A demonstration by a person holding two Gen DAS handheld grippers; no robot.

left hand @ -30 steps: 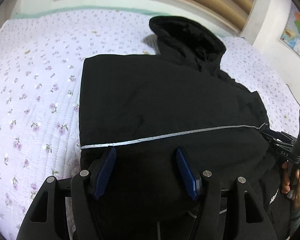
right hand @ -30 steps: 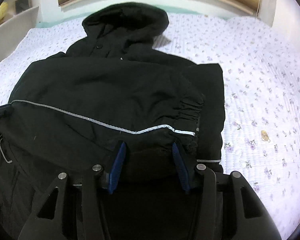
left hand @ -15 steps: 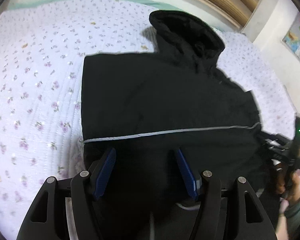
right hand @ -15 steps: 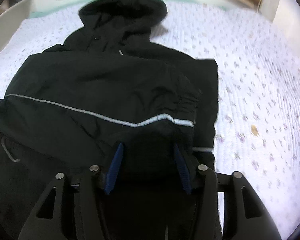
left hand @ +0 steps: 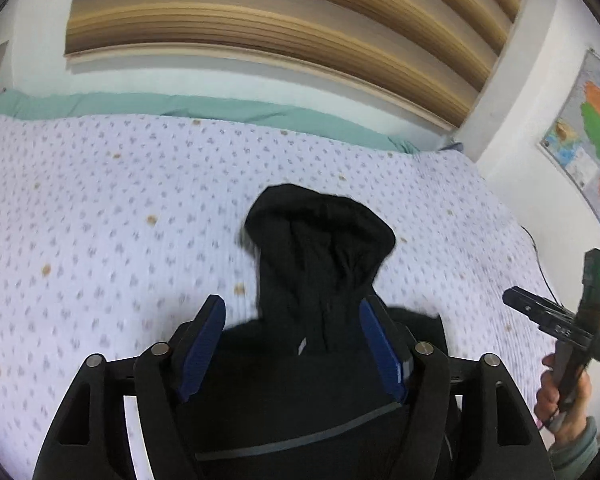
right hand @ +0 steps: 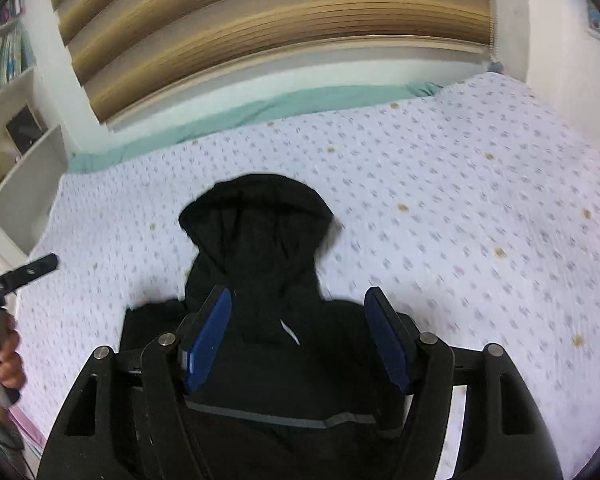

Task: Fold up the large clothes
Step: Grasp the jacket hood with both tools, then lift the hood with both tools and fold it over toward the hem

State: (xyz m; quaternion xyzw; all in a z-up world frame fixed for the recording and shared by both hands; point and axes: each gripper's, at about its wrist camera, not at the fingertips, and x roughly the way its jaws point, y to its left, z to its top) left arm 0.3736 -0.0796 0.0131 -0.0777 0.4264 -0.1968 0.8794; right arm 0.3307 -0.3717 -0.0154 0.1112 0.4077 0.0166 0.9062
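Both grippers are seen with their jaws spread wide and nothing held between them: the left gripper (left hand: 292,342) and the right gripper (right hand: 300,336) hang above the black jacket (left hand: 320,360), which lies on the flowered quilt (left hand: 120,200) of the bed. A second ago the two tools were held low over the body of the garment, with the reflective stripe (right hand: 276,420) running just ahead of the blue fingertips (left hand: 204,340); now the cameras have been tipped up and drawn back, so that the hood (right hand: 256,216) is framed between the fingers, the striped hem has dropped to the bottom of each view, and the slatted blind (left hand: 260,28) and wall map (left hand: 592,152) have come into sight. In the left view the right gripper is seen raised clear of the cloth in the person's hand (left hand: 560,396). Much blur is present, so motion is suggested. The bottom edge appears already to have been brought up over the body and let go, so that fold may be judged done. The hood is left sticking out beyond the bundle, and tucking it in is judged the likely remaining step. Whether the sleeves are laid inside cannot be told.
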